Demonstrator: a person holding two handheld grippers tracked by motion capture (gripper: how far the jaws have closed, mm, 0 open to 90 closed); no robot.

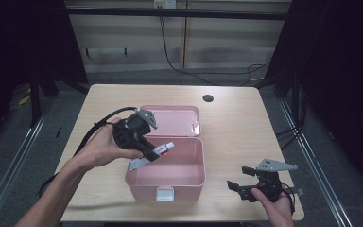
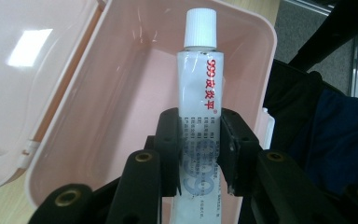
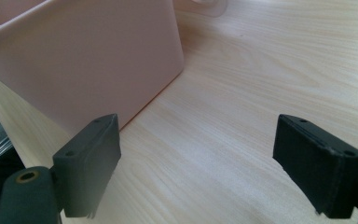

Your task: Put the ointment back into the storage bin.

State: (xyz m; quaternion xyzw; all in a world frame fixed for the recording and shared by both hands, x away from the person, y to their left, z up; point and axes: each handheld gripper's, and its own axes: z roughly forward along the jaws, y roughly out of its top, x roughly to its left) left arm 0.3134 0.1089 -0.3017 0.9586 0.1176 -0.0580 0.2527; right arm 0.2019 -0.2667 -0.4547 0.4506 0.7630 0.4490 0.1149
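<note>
Light wooden table point(image 1: 236, 118) — open pink box point(image 1: 191, 177) standing on it, lid point(image 1: 175, 118) flat behind.

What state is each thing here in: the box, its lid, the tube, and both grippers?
Pink box: open, nothing lying inside.
Lid: swung back flat on the table.
Tube: capped, held above the box.
Left gripper: shut on the tube.
Right gripper: open, holding nothing, beside the box.
</note>
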